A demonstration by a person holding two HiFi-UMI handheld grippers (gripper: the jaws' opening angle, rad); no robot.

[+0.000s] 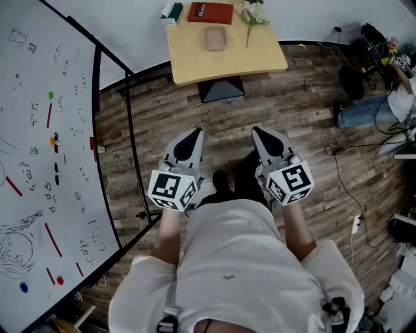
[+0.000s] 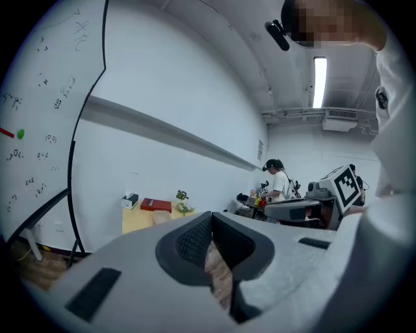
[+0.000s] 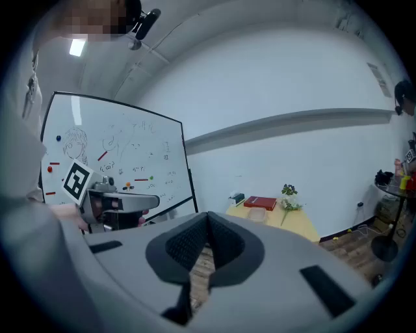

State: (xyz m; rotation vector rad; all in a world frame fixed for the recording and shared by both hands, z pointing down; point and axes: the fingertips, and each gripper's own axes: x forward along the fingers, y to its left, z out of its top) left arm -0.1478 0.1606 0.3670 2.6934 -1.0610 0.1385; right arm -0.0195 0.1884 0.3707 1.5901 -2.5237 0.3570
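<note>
The left gripper [image 1: 194, 135] and the right gripper [image 1: 260, 133] are held side by side, close in front of the person's waist and over the brown plank floor [image 1: 292, 110]. Both pairs of jaws are closed tip to tip with nothing between them, which looks like a resting carry. The nearest things lie well apart ahead on the light wooden desk [image 1: 195, 62]: a red hardcover book [image 1: 210, 12], a shallow beige tray [image 1: 215, 38] and a white-flowered sprig [image 1: 252, 16].
</note>
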